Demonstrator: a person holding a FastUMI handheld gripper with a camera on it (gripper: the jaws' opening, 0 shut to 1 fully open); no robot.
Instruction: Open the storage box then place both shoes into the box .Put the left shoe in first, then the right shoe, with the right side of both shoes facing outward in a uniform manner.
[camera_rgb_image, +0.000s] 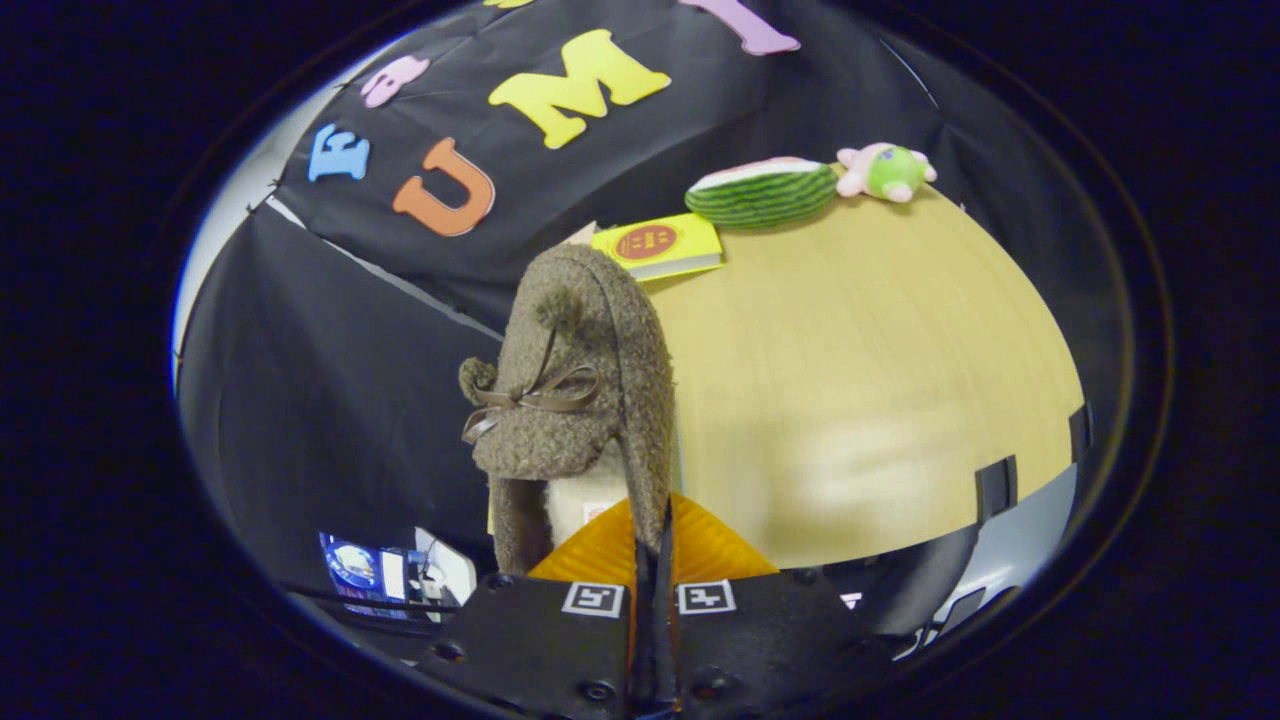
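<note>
I have the shoe (575, 400) in my grip: a brown, woolly, boucle-textured slipper with a small pompom and a thin brown ribbon bow on its upper and a pale lining showing inside the opening. It stands up from between the fingers, heel end down at the tips and toe pointing away from me, lifted clear of the table. My gripper (652, 560) is pinched nearly closed, both fingers pressed together on the thin side wall of the slipper near its heel, so that the wall disappears into the narrow slit between them.

Beyond and beside the shoe I see the light wooden tabletop (880, 380). At its far edge lies a flat yellow book (660, 246) with a round orange mark on the cover. Just beside it sits a plush watermelon slice (762, 192), green striped rind with a pink top, and next to that a small pink-and-green soft toy (886, 172). The black cloth wall (330, 400) of the booth hangs behind the shoe and the table.
</note>
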